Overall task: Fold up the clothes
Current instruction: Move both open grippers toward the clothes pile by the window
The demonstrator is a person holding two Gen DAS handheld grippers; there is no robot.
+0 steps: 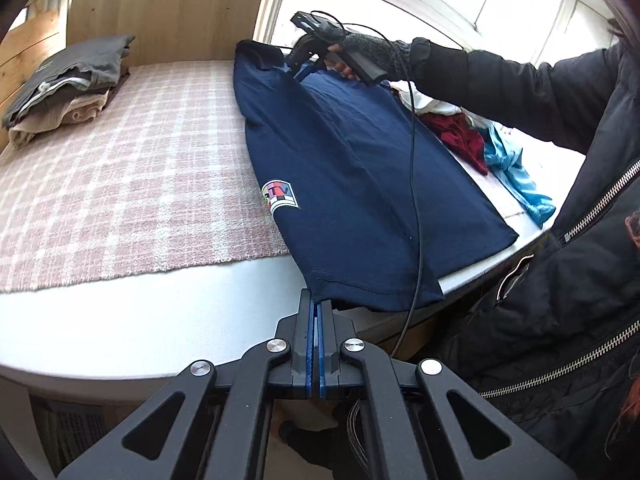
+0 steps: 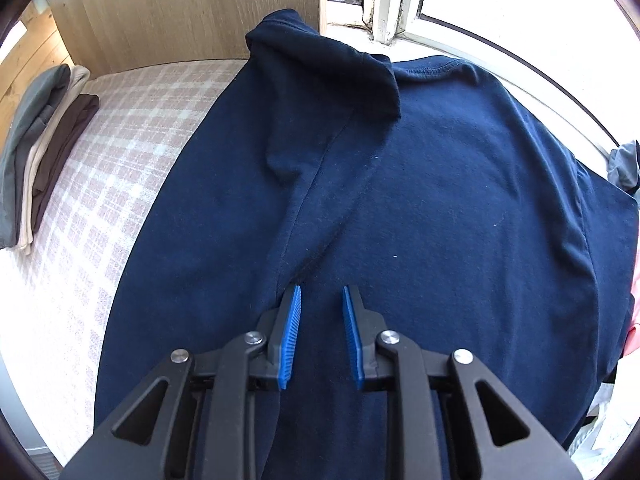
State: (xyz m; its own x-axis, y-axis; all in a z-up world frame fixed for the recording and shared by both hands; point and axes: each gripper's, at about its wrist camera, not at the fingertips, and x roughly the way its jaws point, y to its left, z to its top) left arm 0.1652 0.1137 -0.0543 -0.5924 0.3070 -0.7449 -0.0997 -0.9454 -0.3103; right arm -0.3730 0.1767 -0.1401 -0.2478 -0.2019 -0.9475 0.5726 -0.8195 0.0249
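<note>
Looking along our left gripper (image 1: 319, 304), we see its blue-padded jaws pressed together on the hem corner of the navy blue cotton T-shirt (image 1: 352, 184), which lies across the pink-and-white checked blanket (image 1: 120, 184) and white table (image 1: 120, 320). A stack of folded grey and beige clothes (image 1: 64, 84) sits far left. From our right gripper (image 2: 320, 300), we see its jaws slightly spread, pinching nothing, over the shirt's folded side.

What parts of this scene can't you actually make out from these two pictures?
- Navy shirt, right wrist view: lower hem hidden under the right tool.
- Shirt logo, left wrist view: half folded under.
- Unfolded pile, left wrist view: partly behind the sleeve.
- Folded stack, right wrist view: cut by the edge.
</note>
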